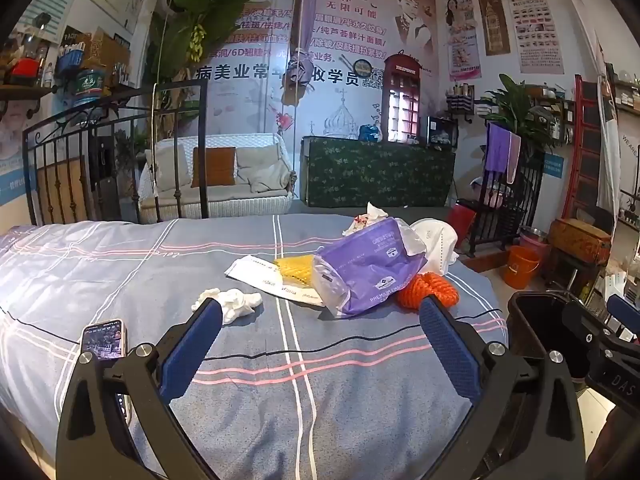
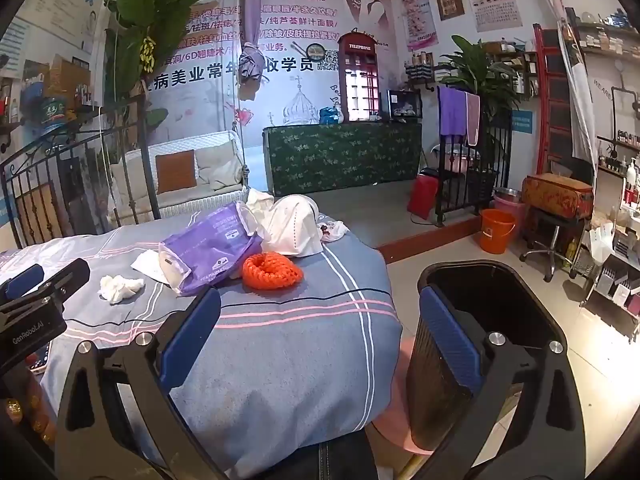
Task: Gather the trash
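Observation:
Trash lies on a blue striped bed (image 1: 120, 264): a crumpled white tissue (image 1: 232, 300) (image 2: 120, 286), a purple plastic wrapper (image 1: 368, 272) (image 2: 208, 252), an orange mesh ball (image 1: 430, 290) (image 2: 272, 270), a yellow net (image 1: 294, 268), a white paper slip (image 1: 256, 272), a white face mask (image 1: 436, 244) (image 2: 294, 226) and another tissue (image 1: 366, 216). My left gripper (image 1: 320, 344) is open and empty above the bed, short of the tissue. My right gripper (image 2: 320, 340) is open and empty at the bed's right edge, beside a black bin (image 2: 488, 320) (image 1: 536, 324).
A phone (image 1: 104, 340) lies on the bed at the left. An iron bed frame (image 1: 112, 152) stands at the far end. An orange bucket (image 2: 496, 230), a stool (image 2: 552, 216) and shelves (image 2: 616, 264) stand on the floor at the right.

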Demonstrator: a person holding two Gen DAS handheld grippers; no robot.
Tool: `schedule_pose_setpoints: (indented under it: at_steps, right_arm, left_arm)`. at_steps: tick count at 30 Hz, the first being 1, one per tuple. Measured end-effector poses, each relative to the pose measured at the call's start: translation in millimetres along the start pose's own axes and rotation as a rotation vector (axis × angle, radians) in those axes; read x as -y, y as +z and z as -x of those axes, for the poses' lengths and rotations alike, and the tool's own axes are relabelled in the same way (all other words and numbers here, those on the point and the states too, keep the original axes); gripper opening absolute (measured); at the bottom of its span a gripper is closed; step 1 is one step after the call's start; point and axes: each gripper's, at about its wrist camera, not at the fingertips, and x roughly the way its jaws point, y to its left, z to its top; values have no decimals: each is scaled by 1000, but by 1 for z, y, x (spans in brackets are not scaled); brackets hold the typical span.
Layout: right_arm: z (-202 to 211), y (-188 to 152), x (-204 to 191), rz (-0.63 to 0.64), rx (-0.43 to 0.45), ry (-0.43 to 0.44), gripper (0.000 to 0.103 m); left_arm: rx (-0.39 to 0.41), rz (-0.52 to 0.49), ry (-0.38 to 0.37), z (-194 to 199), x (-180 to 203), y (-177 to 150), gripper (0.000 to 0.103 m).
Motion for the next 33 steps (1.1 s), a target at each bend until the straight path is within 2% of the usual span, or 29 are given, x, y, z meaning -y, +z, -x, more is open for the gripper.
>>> schedule_pose_setpoints:
  at_steps: [33]
  right_arm:
    - [-13,-2,-4,-8,-21,12,98]
  left_arm:
    - [-38,2,0,-9,0,-4,97]
